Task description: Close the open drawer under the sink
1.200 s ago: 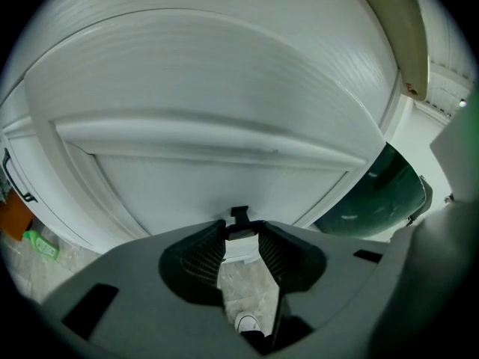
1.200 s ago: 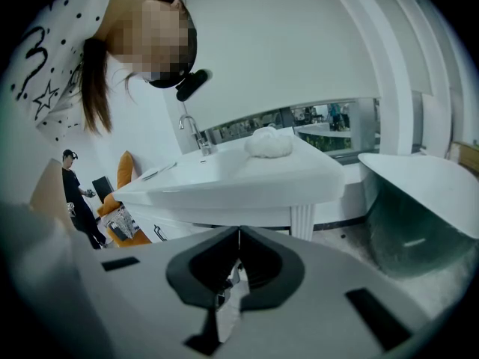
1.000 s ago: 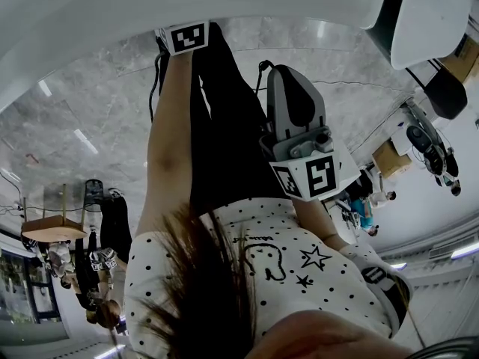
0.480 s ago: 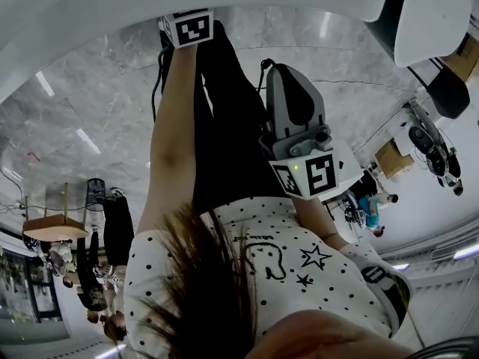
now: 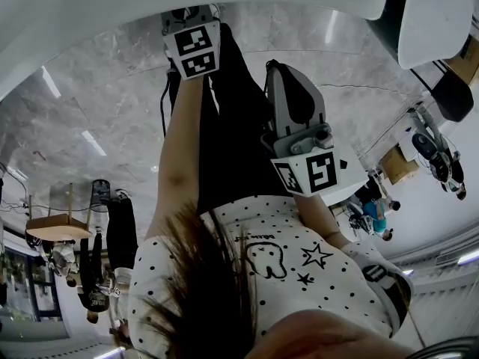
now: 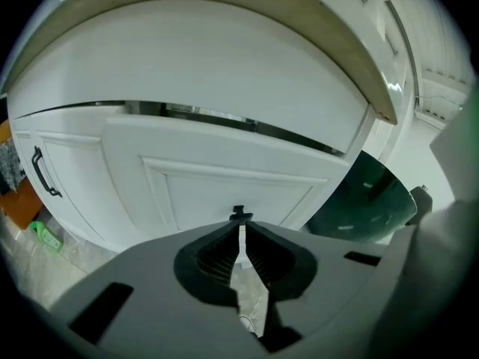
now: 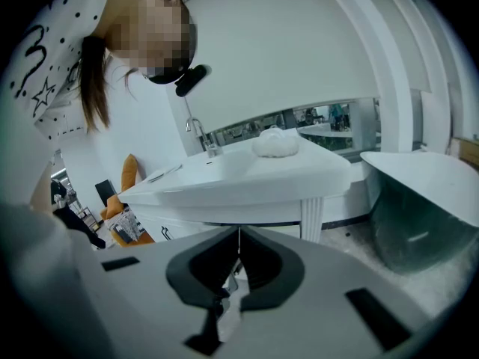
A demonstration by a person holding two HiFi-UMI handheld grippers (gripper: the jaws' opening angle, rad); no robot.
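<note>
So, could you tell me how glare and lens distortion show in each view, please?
Head view: bright streaks of glare cross the marble floor. Left gripper view: fisheye bows the drawer front, corners go black. Right gripper view: the sink counter bows likewise.

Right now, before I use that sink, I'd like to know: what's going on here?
A person is working with a gripper in each hand. The left gripper has just been closing its jaws, and they seem to pinch the small dark knob of the white drawer under the sink. The drawer stands a little open. The right gripper is shut and empty, held back from it.
</note>
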